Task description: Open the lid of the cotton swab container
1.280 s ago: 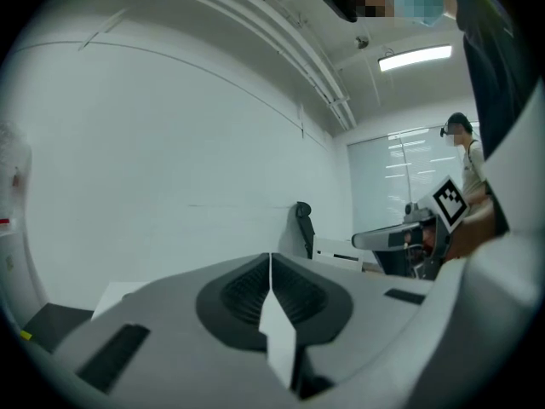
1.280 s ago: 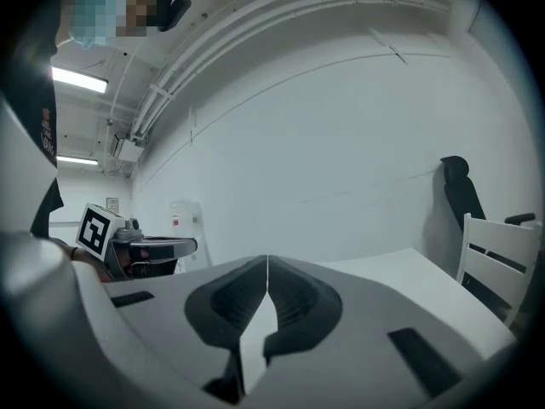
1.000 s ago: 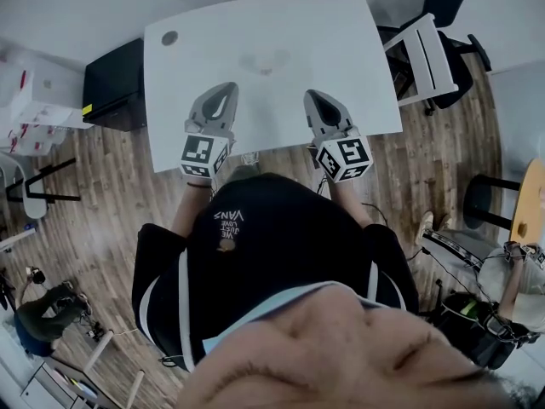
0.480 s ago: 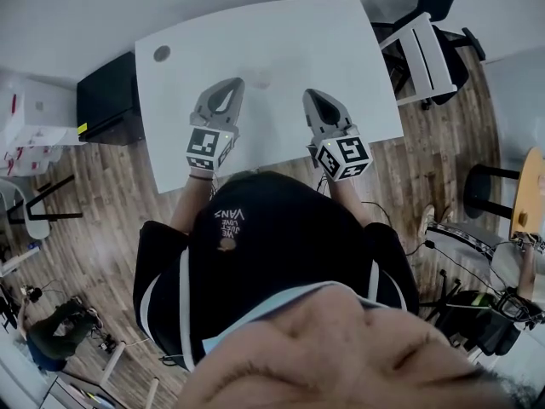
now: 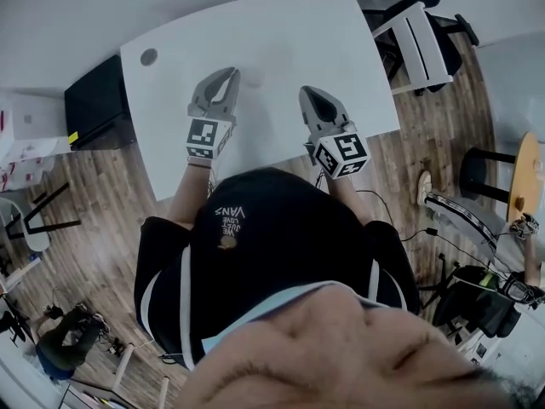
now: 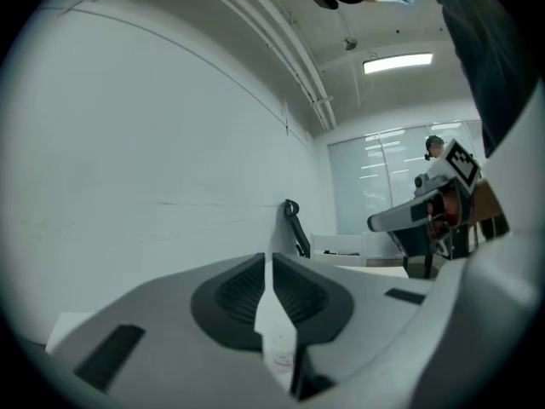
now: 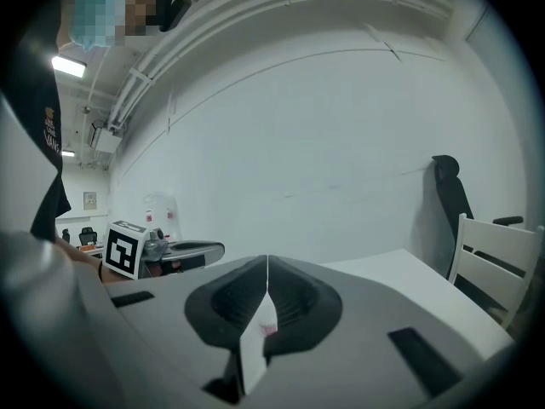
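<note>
Hovering over table (image 5: 281, 32): left gripper (image 5: 226, 77), right gripper (image 5: 306, 94), both pressing jaws together, holding nothing | cotton swab container (image 5: 254, 78) (faint, clear-looking) sitting just ahead, between both fingertips | probably light, stiff, slippery plastic | advising: bracing the body, lifting at the lid's rim

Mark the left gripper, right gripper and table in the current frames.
left gripper (image 5: 226, 74), head view, at the closed tips.
right gripper (image 5: 307, 92), head view, at the closed tips.
table (image 5: 289, 32), head view, bare white top beyond the grippers.
</note>
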### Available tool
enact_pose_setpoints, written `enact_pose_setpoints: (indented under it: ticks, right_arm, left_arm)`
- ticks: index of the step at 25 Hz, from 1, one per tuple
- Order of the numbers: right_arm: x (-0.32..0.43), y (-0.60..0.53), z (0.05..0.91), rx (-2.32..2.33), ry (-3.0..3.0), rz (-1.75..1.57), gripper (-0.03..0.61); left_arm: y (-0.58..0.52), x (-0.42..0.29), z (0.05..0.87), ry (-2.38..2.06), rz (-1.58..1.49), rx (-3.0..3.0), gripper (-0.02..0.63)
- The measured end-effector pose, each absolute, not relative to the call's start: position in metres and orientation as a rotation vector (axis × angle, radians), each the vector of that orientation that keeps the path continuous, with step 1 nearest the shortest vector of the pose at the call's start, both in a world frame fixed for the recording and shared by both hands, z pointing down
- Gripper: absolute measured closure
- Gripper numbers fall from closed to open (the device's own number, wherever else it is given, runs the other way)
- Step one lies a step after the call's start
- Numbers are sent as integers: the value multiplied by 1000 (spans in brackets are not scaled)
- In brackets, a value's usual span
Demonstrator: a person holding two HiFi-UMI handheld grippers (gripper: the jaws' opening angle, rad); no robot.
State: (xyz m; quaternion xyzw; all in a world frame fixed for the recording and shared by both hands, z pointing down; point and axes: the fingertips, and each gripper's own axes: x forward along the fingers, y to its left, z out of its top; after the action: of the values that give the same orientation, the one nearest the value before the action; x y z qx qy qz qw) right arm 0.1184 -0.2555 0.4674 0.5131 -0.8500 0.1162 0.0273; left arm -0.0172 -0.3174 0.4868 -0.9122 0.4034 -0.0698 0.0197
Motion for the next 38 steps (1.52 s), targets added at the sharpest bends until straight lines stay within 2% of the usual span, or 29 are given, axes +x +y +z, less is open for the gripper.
enact_pose_setpoints:
  ticks: [20, 21, 24, 28, 33, 38]
  right_arm:
    - [124, -263, 486, 1593, -2569, 424, 565]
    - [125, -263, 486, 1592, -2567, 428, 565]
    - [127, -262, 486, 1593, -2562, 437, 566]
    - [126, -267, 489, 1583, -2559, 447, 566]
    - [125, -270, 492, 1577, -2550, 468, 566]
    - [128, -271, 498, 1579, -2532, 501, 565]
  left_arm:
    - [-331, 6, 582, 1161, -389, -2969, 592]
    - [-330, 8, 584, 1159, -390, -2985, 584]
    - [-327, 12, 592, 1157, -413, -3022, 483]
    - [-328, 15, 610, 1128, -459, -3046, 443]
    - [-329, 21, 625, 1112, -488, -3067, 362]
    - [-332, 24, 650, 1100, -551, -3089, 337]
